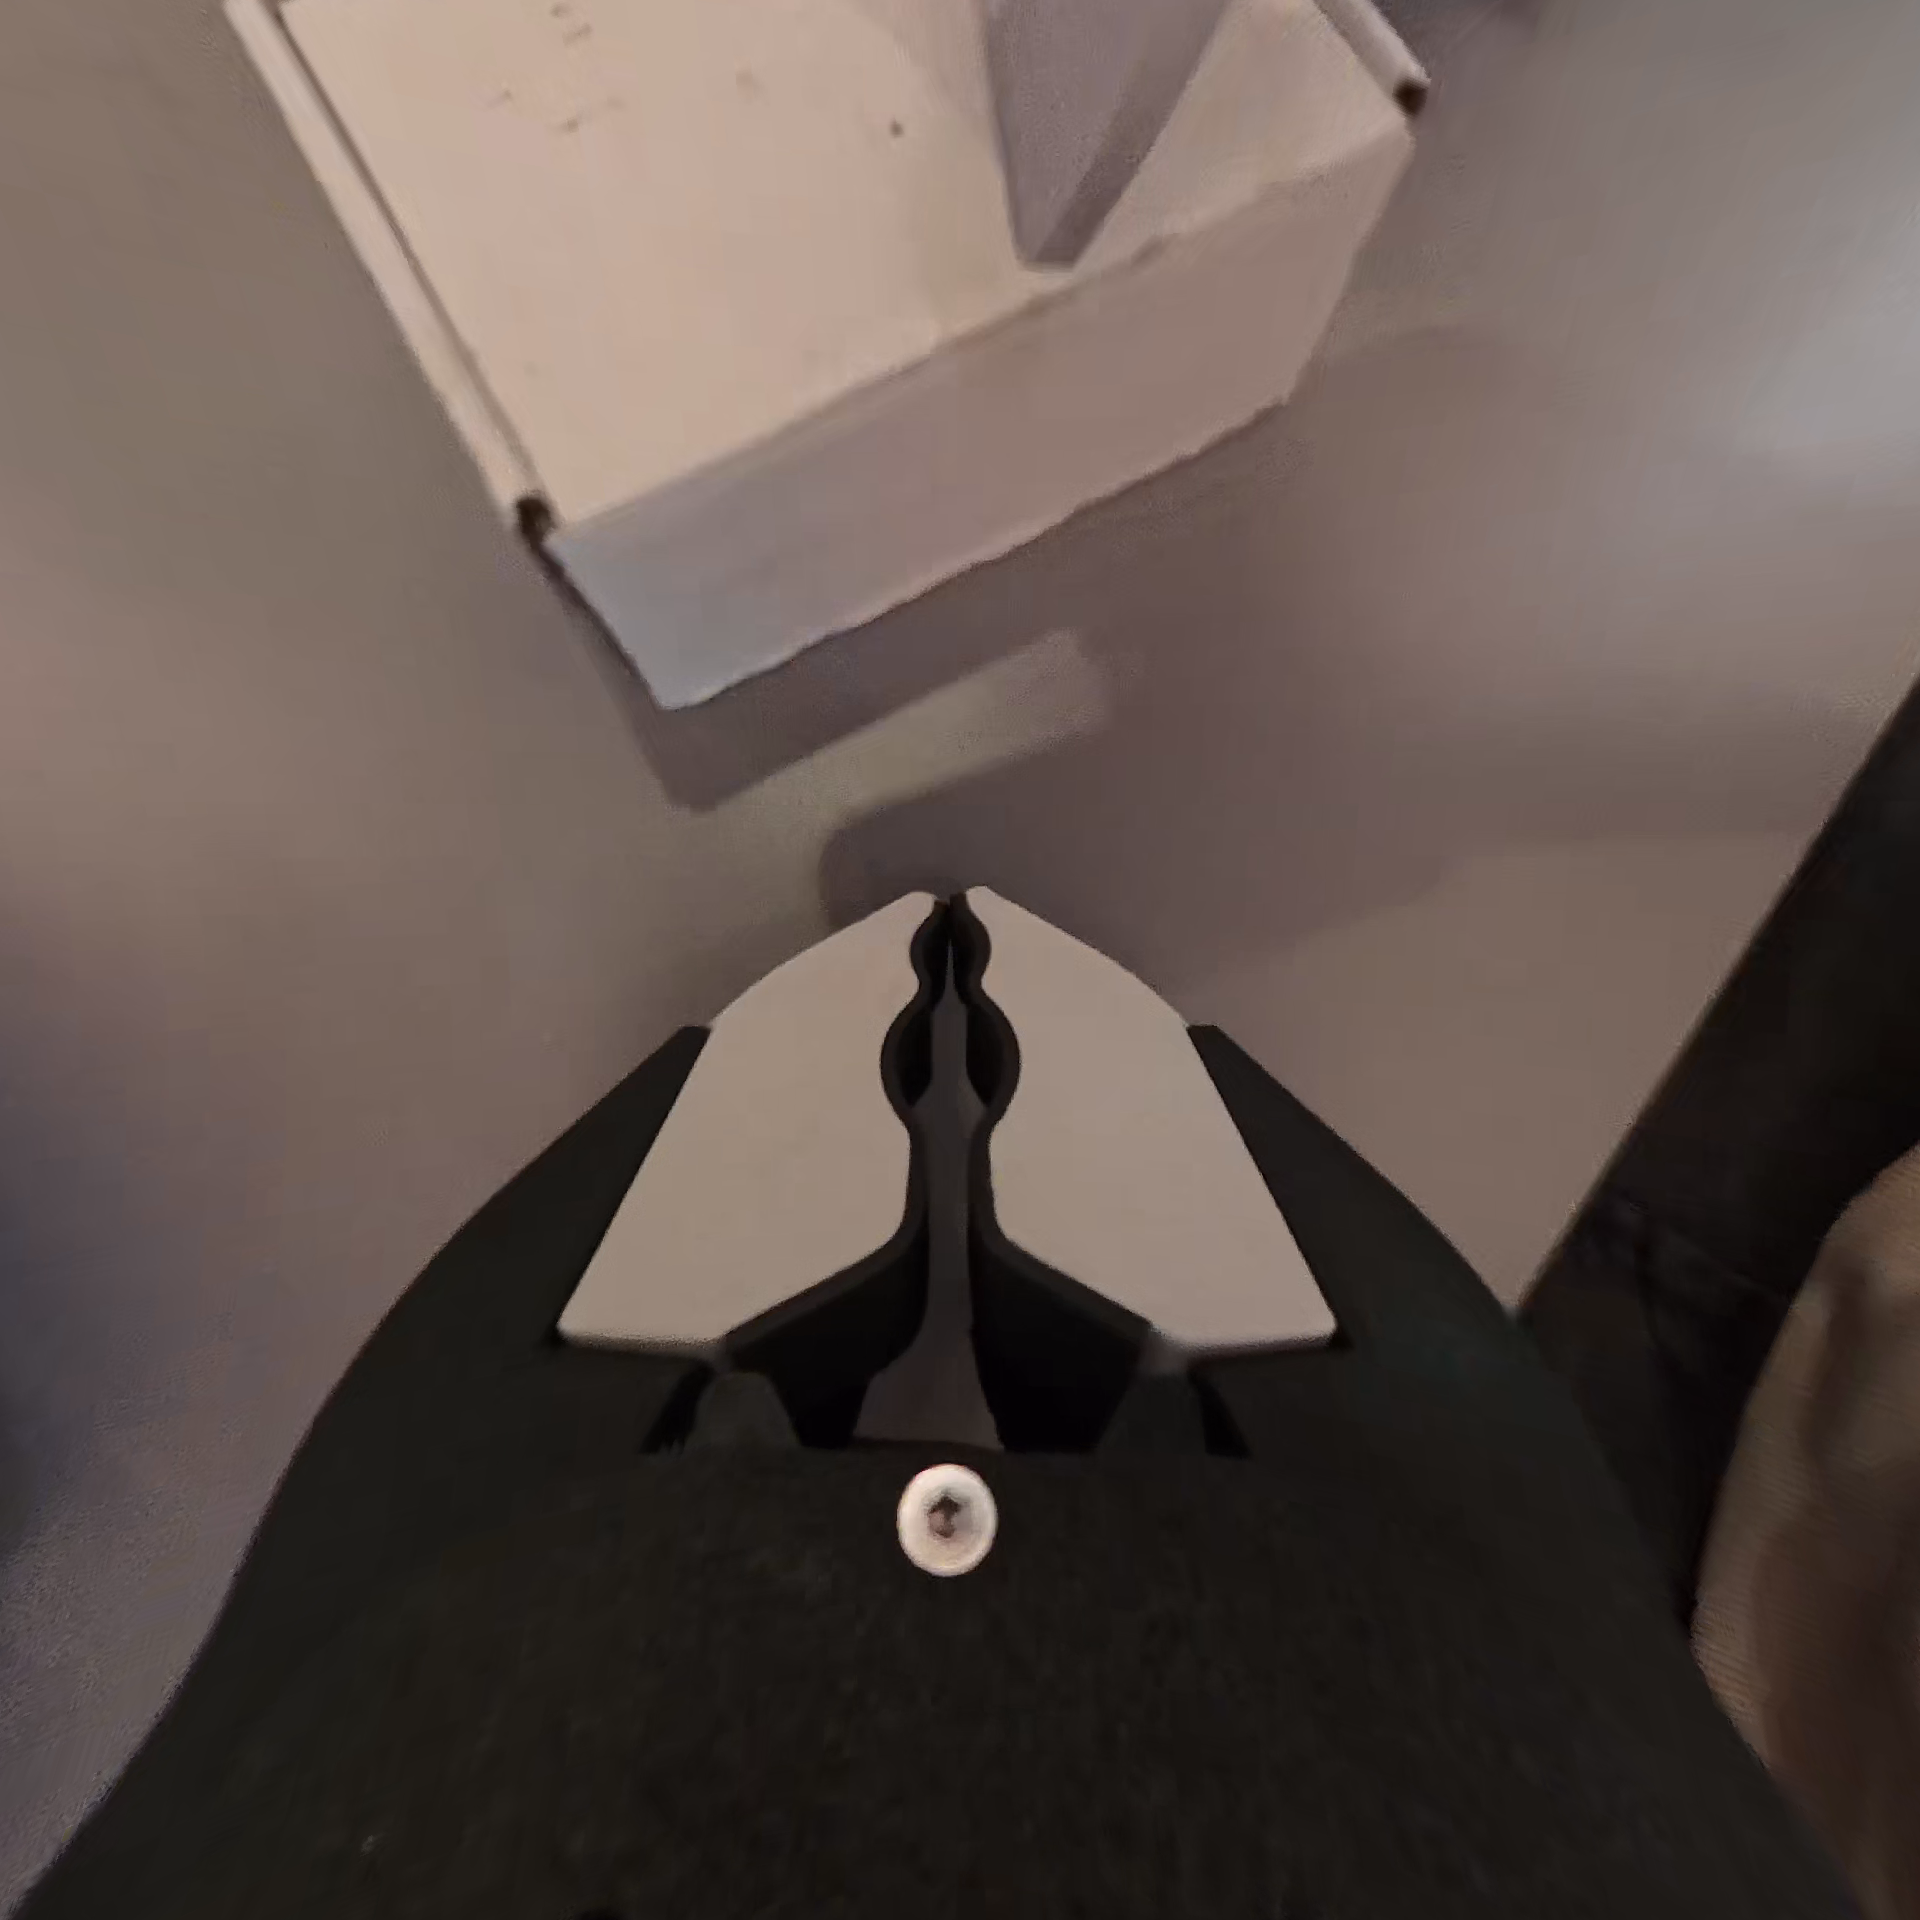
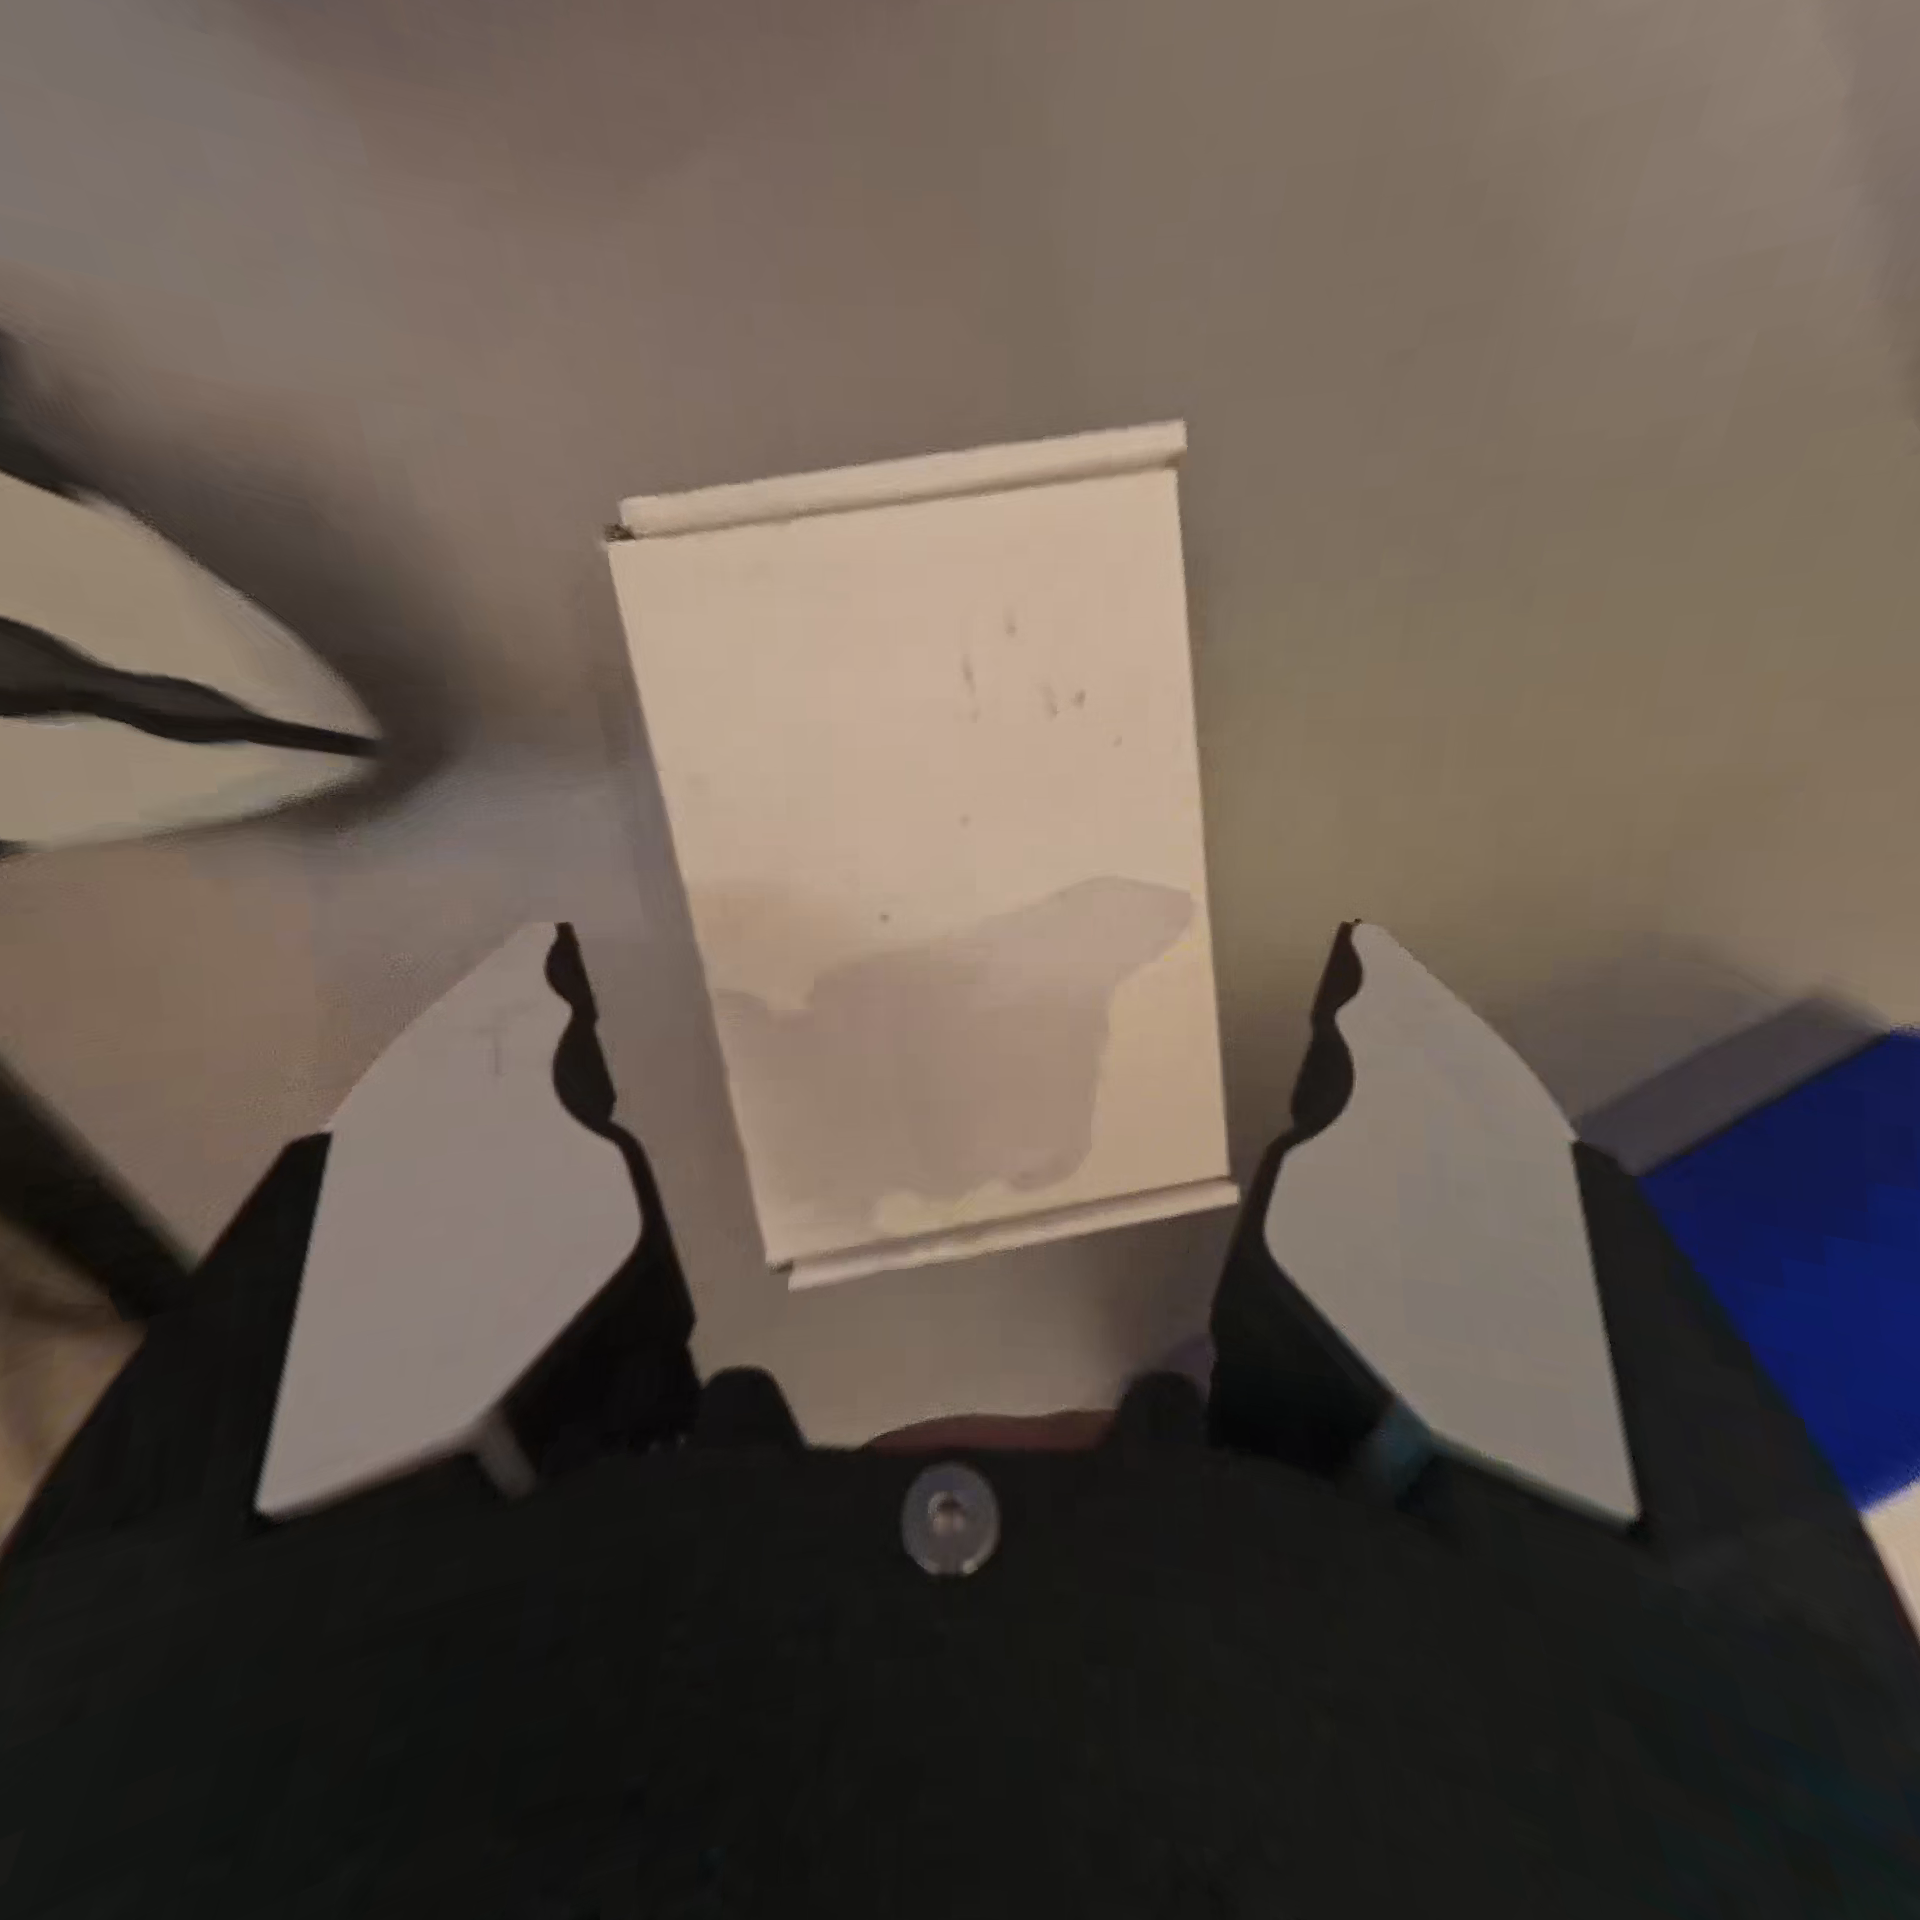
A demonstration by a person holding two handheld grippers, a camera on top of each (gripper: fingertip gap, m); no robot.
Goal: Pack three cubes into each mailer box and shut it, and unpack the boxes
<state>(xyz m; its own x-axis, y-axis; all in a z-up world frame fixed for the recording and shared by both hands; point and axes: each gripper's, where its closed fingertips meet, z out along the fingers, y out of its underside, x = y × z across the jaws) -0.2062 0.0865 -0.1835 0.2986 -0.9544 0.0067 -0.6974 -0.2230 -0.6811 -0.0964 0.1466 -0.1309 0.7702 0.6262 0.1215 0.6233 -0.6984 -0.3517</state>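
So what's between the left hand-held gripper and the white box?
Only bare grey table, shaded by the left hand-held gripper, before the white box, per the left wrist view.

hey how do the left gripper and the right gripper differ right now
The left gripper is shut with its tips together, holding nothing; the right gripper is wide open. The left gripper sits short of the white mailer box, while the right gripper hangs over the box's closed lid. Both have black bodies with pale fingers.
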